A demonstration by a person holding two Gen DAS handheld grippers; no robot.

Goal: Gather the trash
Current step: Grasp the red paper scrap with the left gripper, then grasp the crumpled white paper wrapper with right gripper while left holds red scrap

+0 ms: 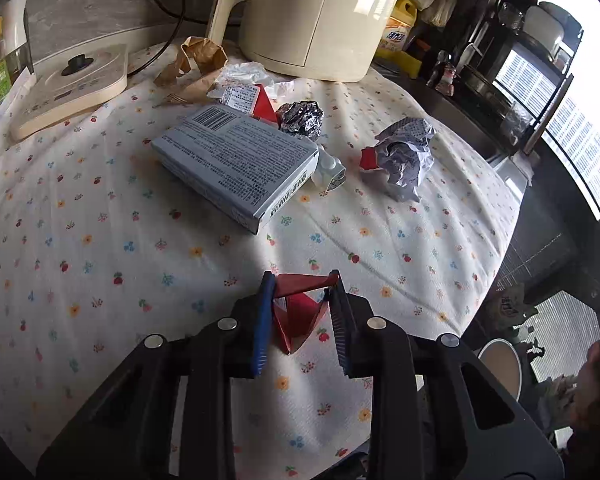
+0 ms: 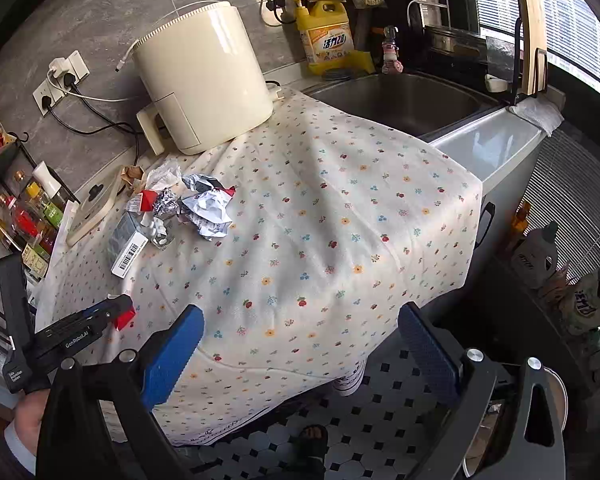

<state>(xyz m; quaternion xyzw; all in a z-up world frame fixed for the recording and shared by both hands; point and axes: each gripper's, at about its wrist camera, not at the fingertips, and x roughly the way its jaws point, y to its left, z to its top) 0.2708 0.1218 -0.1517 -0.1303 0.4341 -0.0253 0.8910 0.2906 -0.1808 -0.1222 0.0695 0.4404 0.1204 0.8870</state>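
Note:
My left gripper (image 1: pixel 302 280) is shut on a red wrapper (image 1: pixel 298 312) just above the flowered cloth (image 1: pixel 100 208); it also shows in the right wrist view (image 2: pixel 122 312). Further back lie a grey box (image 1: pixel 236 160), a foil ball (image 1: pixel 302 118), a crumpled white paper (image 1: pixel 406 156), a small white bottle (image 1: pixel 332 170), a red-and-white wrapper (image 1: pixel 248 98) and brown paper (image 1: pixel 198 60). The same pile shows in the right wrist view (image 2: pixel 188 204). My right gripper (image 2: pixel 300 320) is open and empty, over the cloth's front edge.
A cream air fryer (image 2: pixel 204 80) stands at the back, a kettle base (image 1: pixel 68 84) at the left. A sink (image 2: pixel 400 96) and yellow detergent bottle (image 2: pixel 328 32) are beyond the cloth. Sauce bottles (image 2: pixel 24 220) stand far left. A bin (image 1: pixel 500 364) sits on the floor.

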